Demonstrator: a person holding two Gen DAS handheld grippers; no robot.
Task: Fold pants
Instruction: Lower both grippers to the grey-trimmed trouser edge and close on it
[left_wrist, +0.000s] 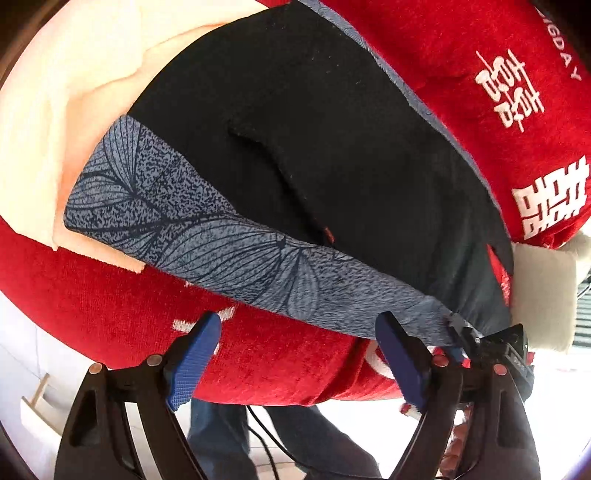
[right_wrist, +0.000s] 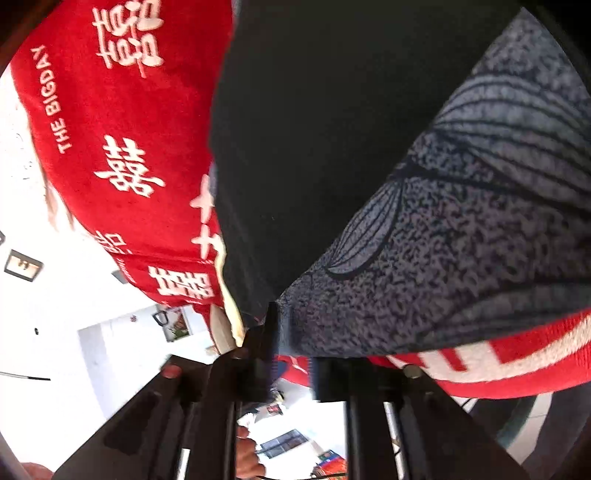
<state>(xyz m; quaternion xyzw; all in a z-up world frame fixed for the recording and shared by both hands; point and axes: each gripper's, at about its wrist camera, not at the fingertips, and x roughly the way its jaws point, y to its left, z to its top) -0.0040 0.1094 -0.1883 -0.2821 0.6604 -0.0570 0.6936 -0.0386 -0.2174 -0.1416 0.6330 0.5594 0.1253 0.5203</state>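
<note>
Black pants (left_wrist: 332, 129) with a grey leaf-printed band (left_wrist: 192, 221) lie spread on a red blanket (left_wrist: 110, 306). My left gripper (left_wrist: 299, 325) stands open at the band's near edge, its blue pads (left_wrist: 192, 362) on either side of the edge and not pressing it. In the left wrist view my right gripper (left_wrist: 463, 330) pinches the band's right-hand corner. The right wrist view shows the same: my right gripper (right_wrist: 282, 332) is shut on the corner of the grey band (right_wrist: 461, 240), with the black cloth (right_wrist: 314, 129) stretching away behind it.
A peach-coloured cover (left_wrist: 74, 92) lies beyond the pants at the left. A white cushion (left_wrist: 543, 295) sits at the right edge of the red blanket (right_wrist: 110, 129) with white lettering. A person's legs (left_wrist: 221, 435) and a cable show below the blanket's edge.
</note>
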